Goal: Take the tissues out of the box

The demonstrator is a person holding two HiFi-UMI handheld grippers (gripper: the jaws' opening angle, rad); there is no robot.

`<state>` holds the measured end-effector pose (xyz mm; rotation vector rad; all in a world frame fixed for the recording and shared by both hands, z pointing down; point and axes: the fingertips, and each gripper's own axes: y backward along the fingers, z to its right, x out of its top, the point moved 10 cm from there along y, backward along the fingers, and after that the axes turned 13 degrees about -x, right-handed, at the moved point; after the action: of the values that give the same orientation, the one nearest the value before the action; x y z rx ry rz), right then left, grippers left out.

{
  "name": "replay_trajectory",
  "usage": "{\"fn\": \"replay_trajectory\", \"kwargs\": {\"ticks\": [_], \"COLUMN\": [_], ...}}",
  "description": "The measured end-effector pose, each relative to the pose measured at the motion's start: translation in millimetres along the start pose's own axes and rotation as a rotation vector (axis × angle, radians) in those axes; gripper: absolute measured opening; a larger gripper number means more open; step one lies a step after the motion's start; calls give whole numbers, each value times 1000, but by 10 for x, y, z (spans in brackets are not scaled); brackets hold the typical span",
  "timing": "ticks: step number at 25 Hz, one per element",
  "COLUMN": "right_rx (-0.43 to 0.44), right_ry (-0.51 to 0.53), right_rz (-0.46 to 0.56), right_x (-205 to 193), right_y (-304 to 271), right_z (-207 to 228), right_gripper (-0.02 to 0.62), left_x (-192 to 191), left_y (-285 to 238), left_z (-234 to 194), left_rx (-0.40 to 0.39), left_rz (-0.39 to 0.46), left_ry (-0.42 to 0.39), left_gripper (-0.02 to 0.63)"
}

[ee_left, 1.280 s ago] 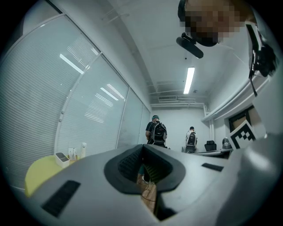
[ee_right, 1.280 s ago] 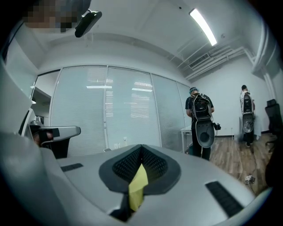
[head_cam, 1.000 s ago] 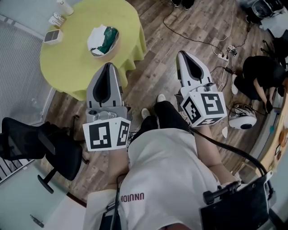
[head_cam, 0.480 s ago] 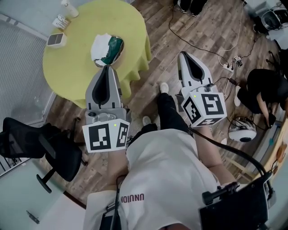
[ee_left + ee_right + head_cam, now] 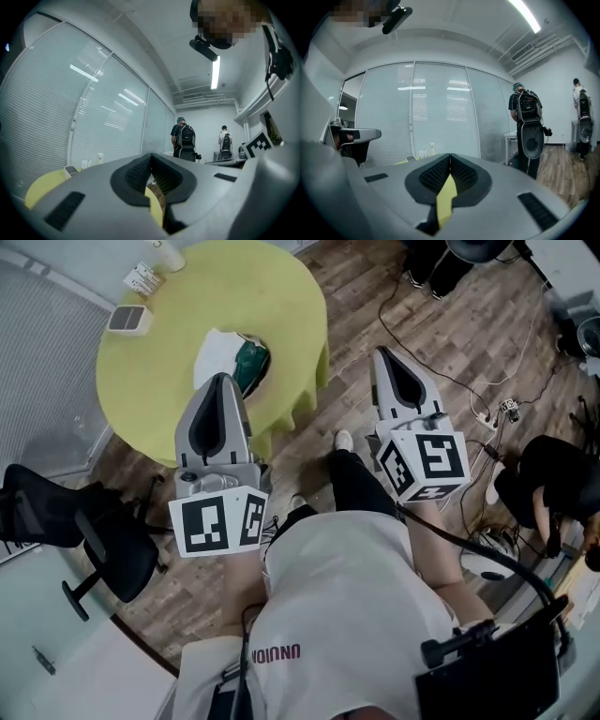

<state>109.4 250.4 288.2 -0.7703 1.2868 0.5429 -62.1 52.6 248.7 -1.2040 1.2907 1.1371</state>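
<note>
The floor is brown wood, and thin cables lie across it. A round table has a yellow cloth on it. A black chair on wheels stands near the table. Tall glass walls with white blinds run down one side. A long light shines on the white ceiling.

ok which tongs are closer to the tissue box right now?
The left tongs: their tip reaches over the yellow table, just short of the tissue box. The right tongs point out over wood floor.
</note>
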Motion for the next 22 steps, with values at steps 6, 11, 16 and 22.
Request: {"fn": "replay_trajectory", "kwargs": {"ticks": [6,11,16,22], "right_rx": [164,316,462,626], "right_ry": [17,52,101,190], "right_rz": [-27,-54,-64,-67], "right_x": [120,182,186,181], "right_y": [-581,-1004,-1240,-1434], "right_z": [79,11,-120,-281], "right_gripper": [20,20,20,20], "left_x": [50,7,-26,-44], "left_y": [-241,-317,-246,-186], "left_z": [46,57,96,169], "left_rx": [147,302,446,568], "left_rz": [-4,-17,6,30], "left_ry": [-26,-19,-21,-29], "left_gripper": [15,14,15,15]}}
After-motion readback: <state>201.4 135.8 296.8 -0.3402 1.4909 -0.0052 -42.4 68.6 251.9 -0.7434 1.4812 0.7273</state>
